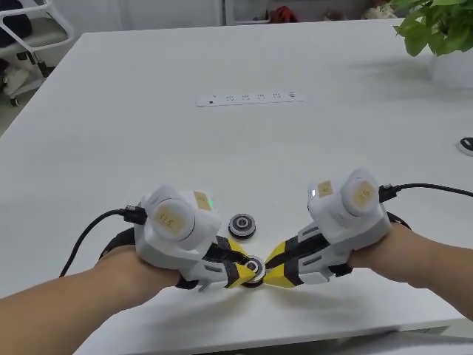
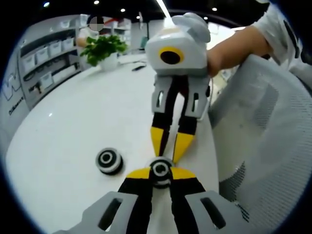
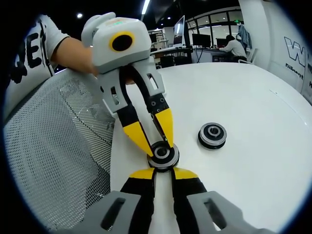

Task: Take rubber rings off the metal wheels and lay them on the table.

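Note:
A small metal wheel (image 1: 253, 268) with a black rubber ring is held just above the white table (image 1: 148, 133), near its front edge. My left gripper (image 1: 242, 271) comes from the left and is shut on the wheel (image 2: 161, 170). From the right, my right gripper (image 1: 267, 268) meets it tip to tip, its jaws pinched on the ring at the wheel's (image 3: 163, 156) rim. In the left gripper view the right gripper (image 2: 169, 146) reaches down from above; in the right gripper view the left gripper (image 3: 157, 141) does the same. A second wheel (image 1: 242, 225) with its ring lies flat just beyond.
A white power strip (image 1: 250, 97) lies mid-table. A potted plant (image 1: 436, 26) stands at the far right corner and a small black object (image 1: 465, 144) at the right edge. A mesh office chair (image 2: 273, 146) is close behind the table's front edge.

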